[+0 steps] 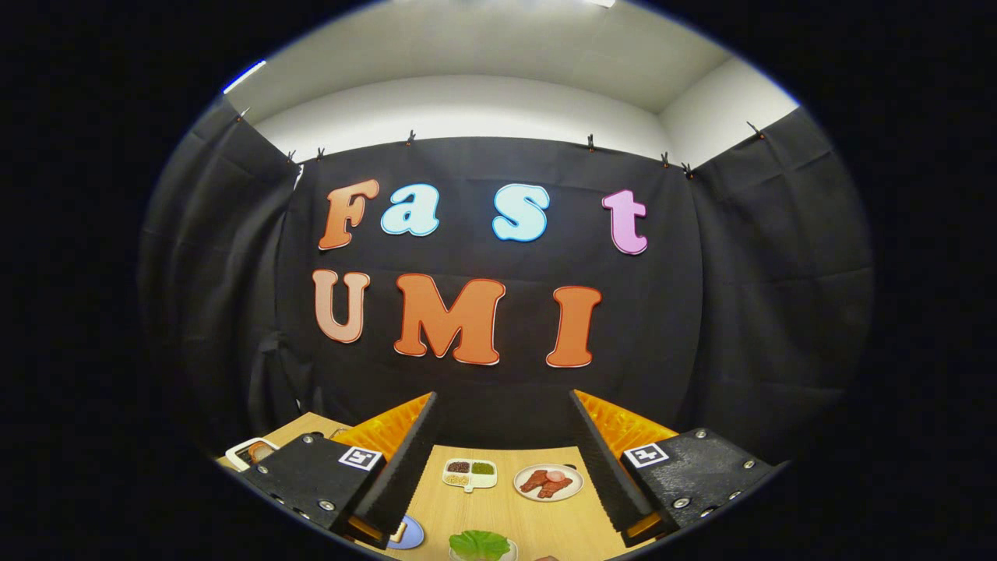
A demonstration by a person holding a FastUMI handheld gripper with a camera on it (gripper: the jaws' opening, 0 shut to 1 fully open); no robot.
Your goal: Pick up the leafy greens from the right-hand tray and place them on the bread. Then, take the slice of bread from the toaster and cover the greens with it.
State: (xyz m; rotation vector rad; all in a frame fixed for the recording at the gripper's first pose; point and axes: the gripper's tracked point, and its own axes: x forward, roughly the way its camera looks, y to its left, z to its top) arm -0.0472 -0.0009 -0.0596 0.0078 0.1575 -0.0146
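- jaws (502, 460) wide apart, holding nothing, high over the wooden table (506, 510)
- between the fingers: sectioned condiment dish (470, 473), plate of reddish meat (548, 482) just beside it
- leafy greens (479, 544) nearer than both, bright green, crinkled, on a pale tray
- blue plate (408, 534) partly behind left finger
- toaster (249, 452) beyond left finger

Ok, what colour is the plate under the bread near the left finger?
Blue, in the gripper view: the plate peeks out beside the left finger; the gripper is open.

On the wooden table (506, 514) sit a divided condiment dish (470, 473) and a plate of meat (548, 482).
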